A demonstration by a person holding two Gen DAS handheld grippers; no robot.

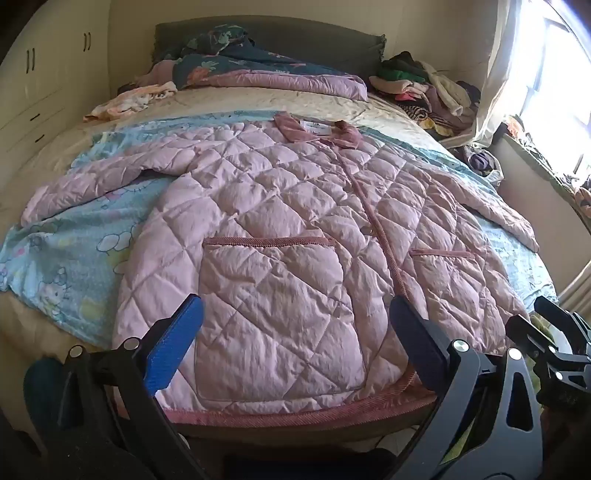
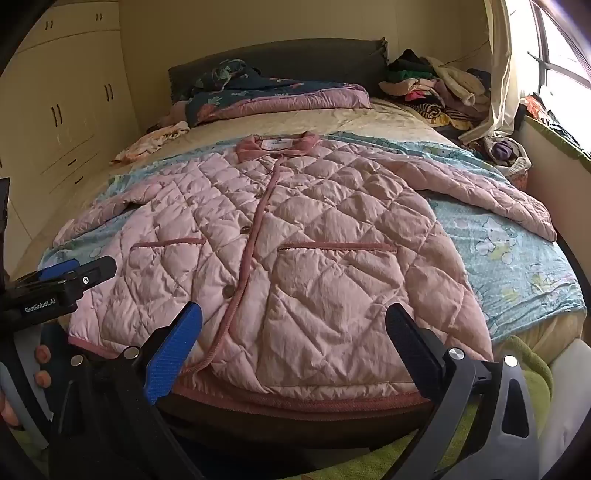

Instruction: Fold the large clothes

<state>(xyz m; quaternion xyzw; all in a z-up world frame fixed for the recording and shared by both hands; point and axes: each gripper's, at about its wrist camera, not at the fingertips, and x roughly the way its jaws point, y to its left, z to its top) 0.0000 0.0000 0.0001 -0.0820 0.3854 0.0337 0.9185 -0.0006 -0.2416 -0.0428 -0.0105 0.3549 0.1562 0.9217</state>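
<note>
Nearest the lens, the left gripper (image 1: 295, 347) hangs with its jaws spread wide and nothing between them, above the jacket's hem at the foot of the bed; the right gripper (image 2: 293, 349) is likewise wide open and empty over the same hem. The pink quilted jacket (image 1: 280, 221) lies flat, front up and buttoned, on a light blue cartoon-print sheet (image 1: 74, 251), collar toward 12 o'clock and sleeves spread toward 9 and 3 o'clock. The left wrist view shows the right gripper's dark frame at 4 o'clock; the right wrist view shows the left gripper's blue pad and lettered body at 9 o'clock, with fingertips (image 2: 42, 356) of a hand below it. Only the right view shows the buttons (image 2: 228, 291) down the placket and a green cloth (image 2: 532, 373) at 5 o'clock. Farther off, a folded purple and dark floral quilt (image 1: 258, 70) lies before the headboard (image 1: 295, 33), a pile of clothes (image 1: 424, 88) sits at 1 o'clock, and cabinets (image 2: 66, 110) stand at 10 o'clock.
</note>
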